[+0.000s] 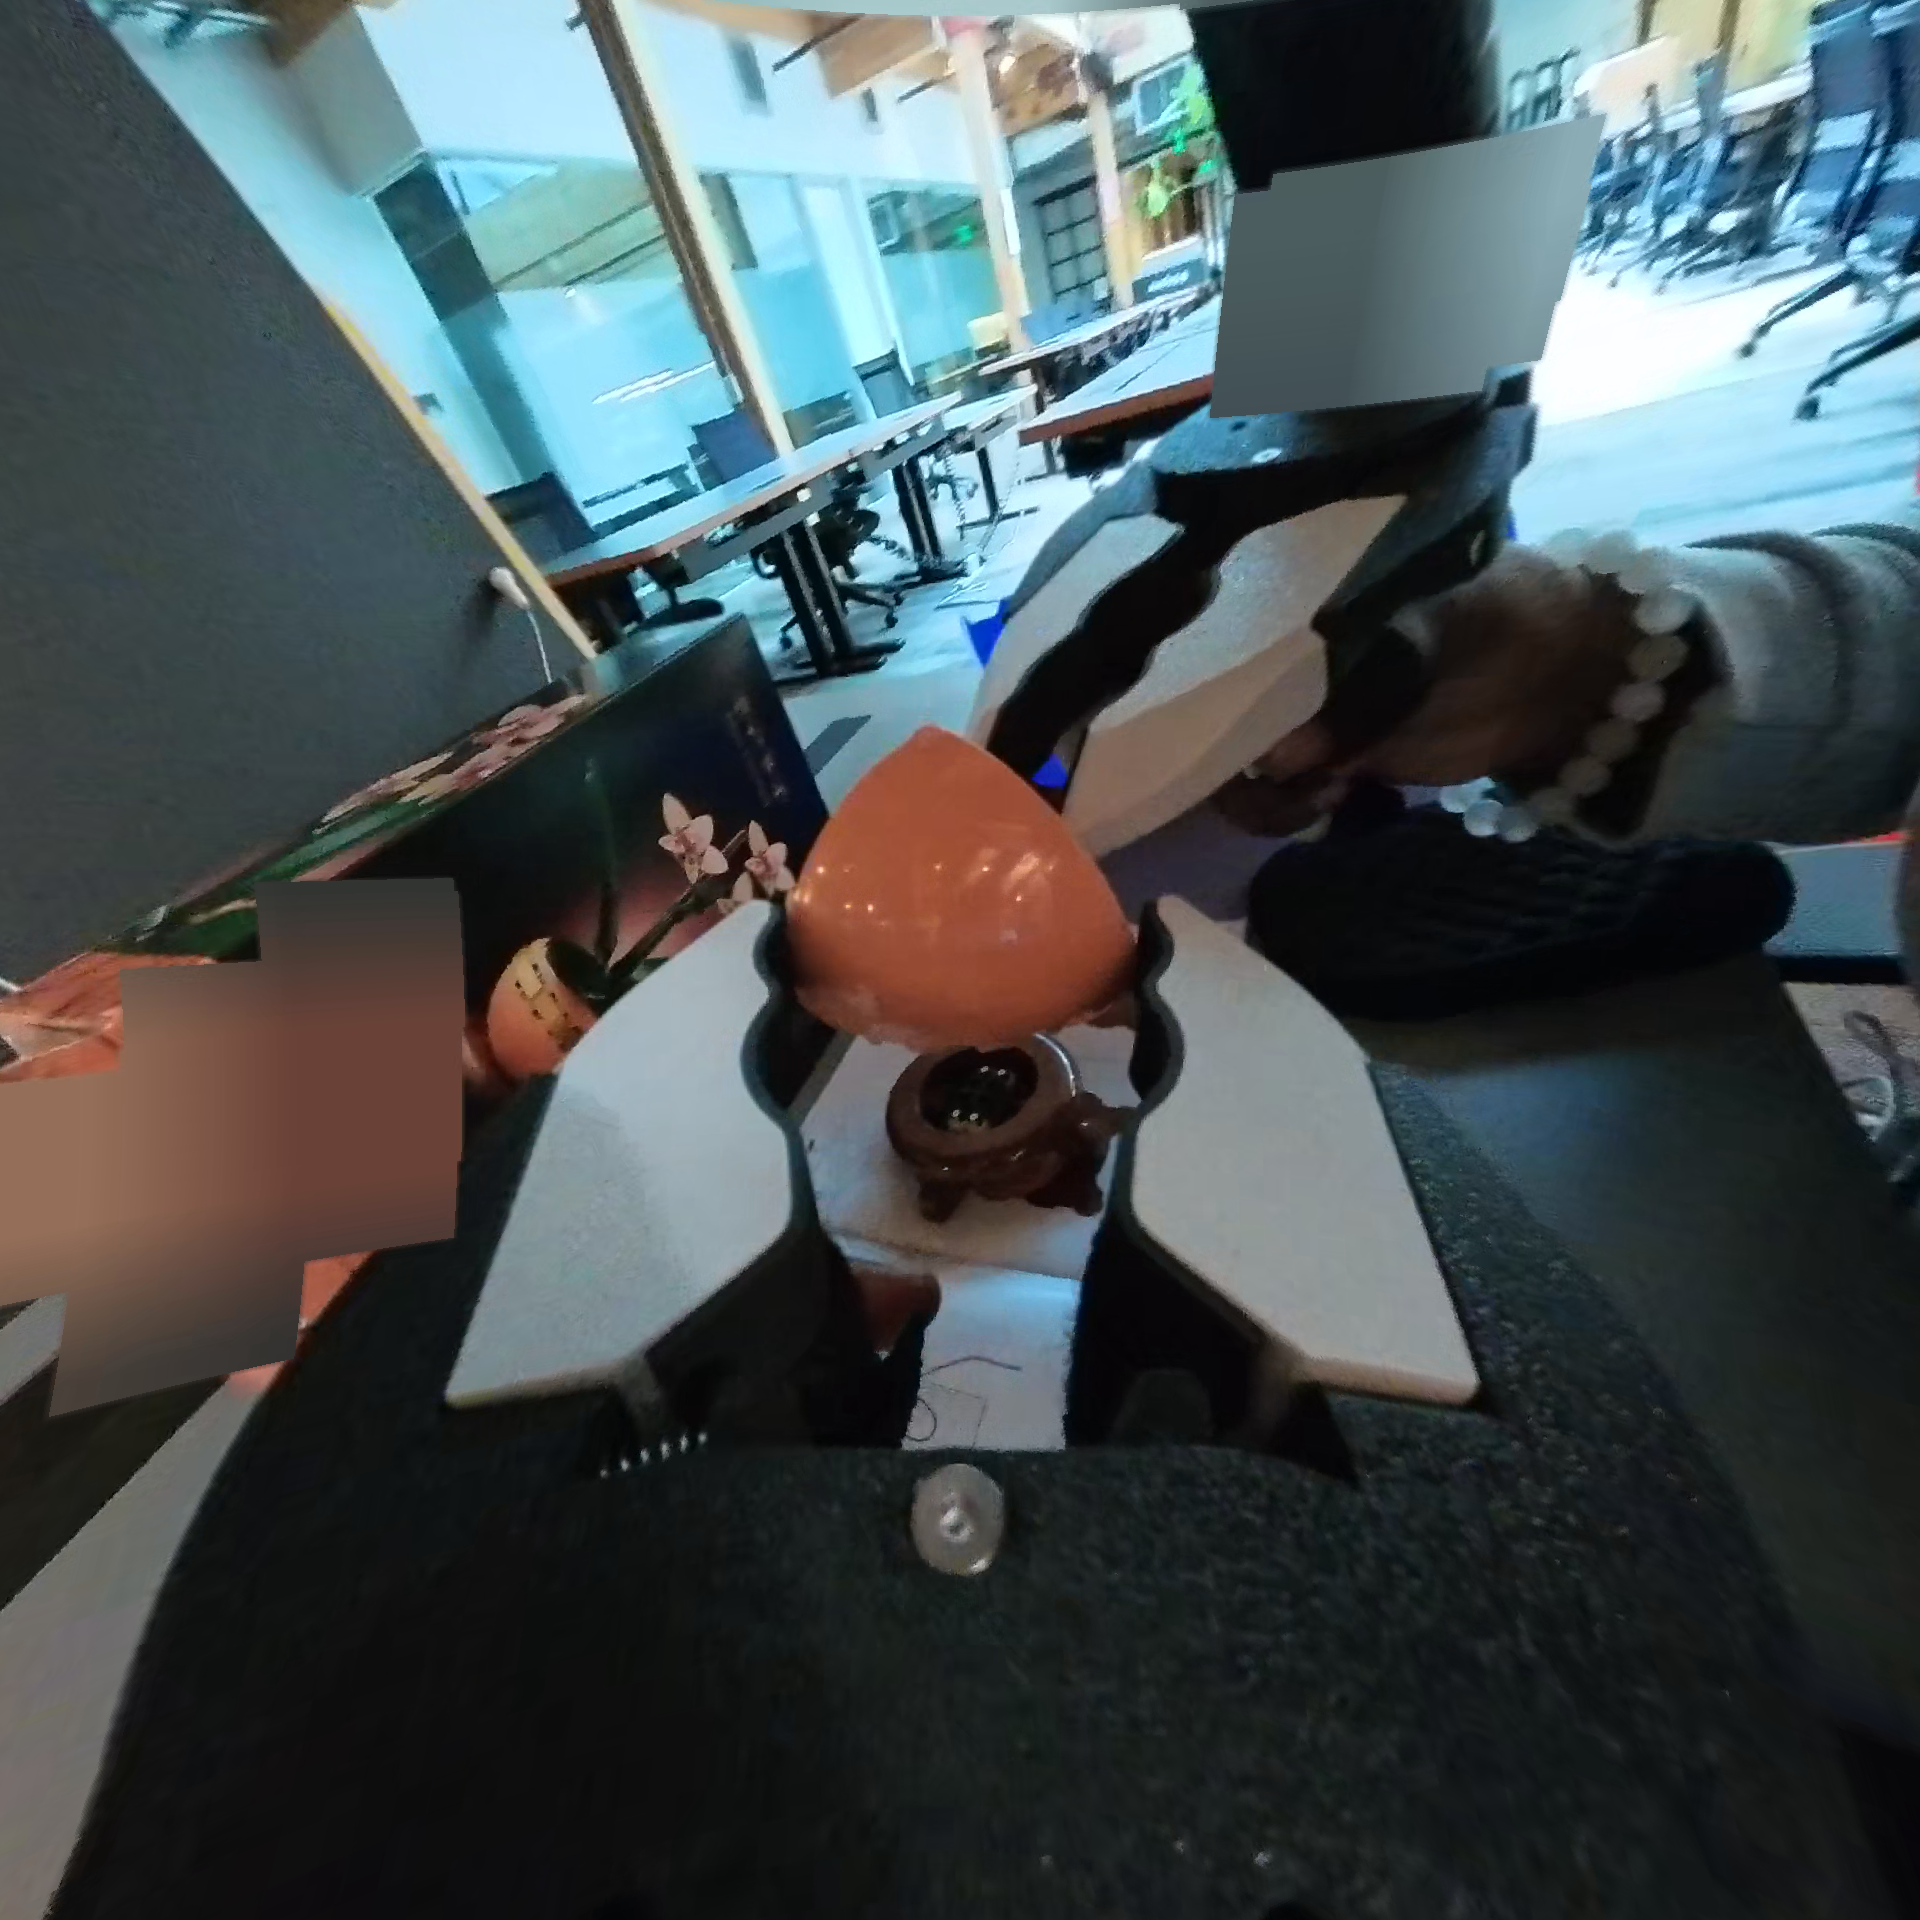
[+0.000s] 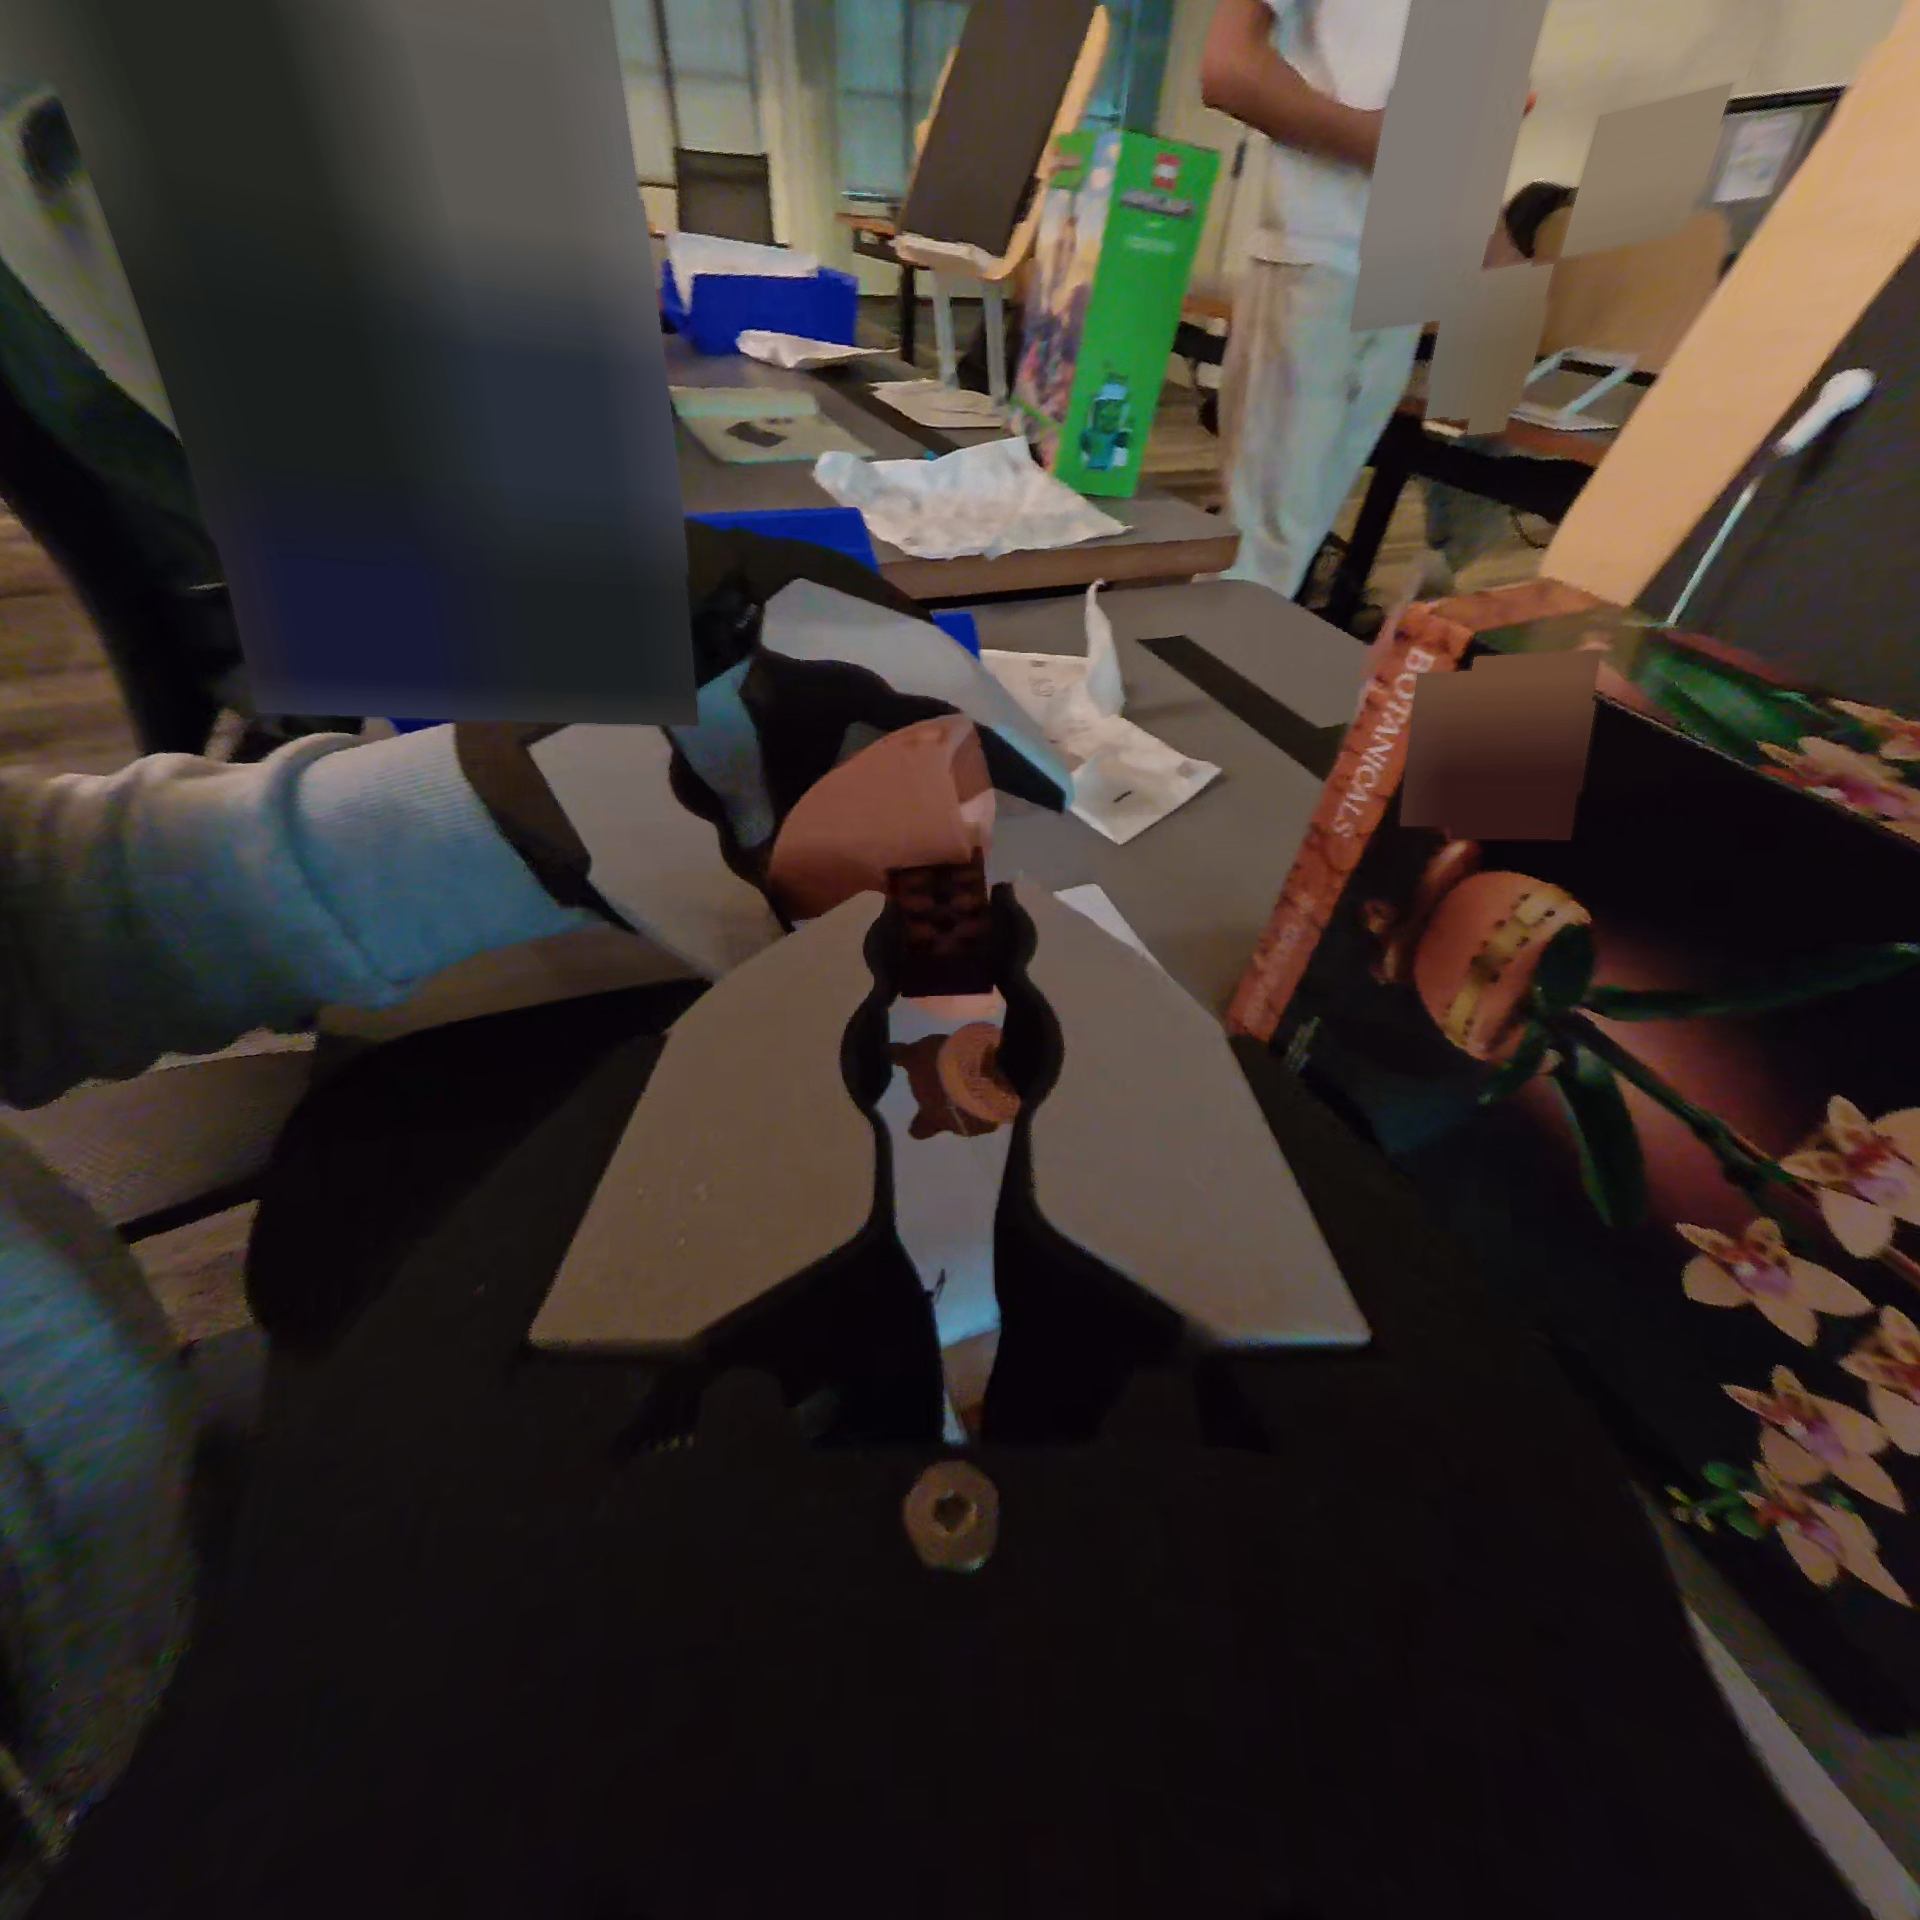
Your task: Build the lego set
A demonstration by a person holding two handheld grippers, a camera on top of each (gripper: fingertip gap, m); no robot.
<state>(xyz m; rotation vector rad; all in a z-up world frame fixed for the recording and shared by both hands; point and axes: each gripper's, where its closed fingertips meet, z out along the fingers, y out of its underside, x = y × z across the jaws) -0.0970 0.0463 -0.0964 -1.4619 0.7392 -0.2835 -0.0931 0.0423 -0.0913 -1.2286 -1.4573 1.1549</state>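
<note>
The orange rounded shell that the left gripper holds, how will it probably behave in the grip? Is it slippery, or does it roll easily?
The orange shell looks glossy, with bright reflections, so it is probably slippery against the left gripper pads. Its curved, tapering sides give little flat surface, so it may twist or pop out. Set down on its curve, it would likely rock or roll.

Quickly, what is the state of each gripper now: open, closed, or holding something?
Left gripper: closed on the orange curved shell piece.
Right gripper: closed on a small dark brown piece.
</note>
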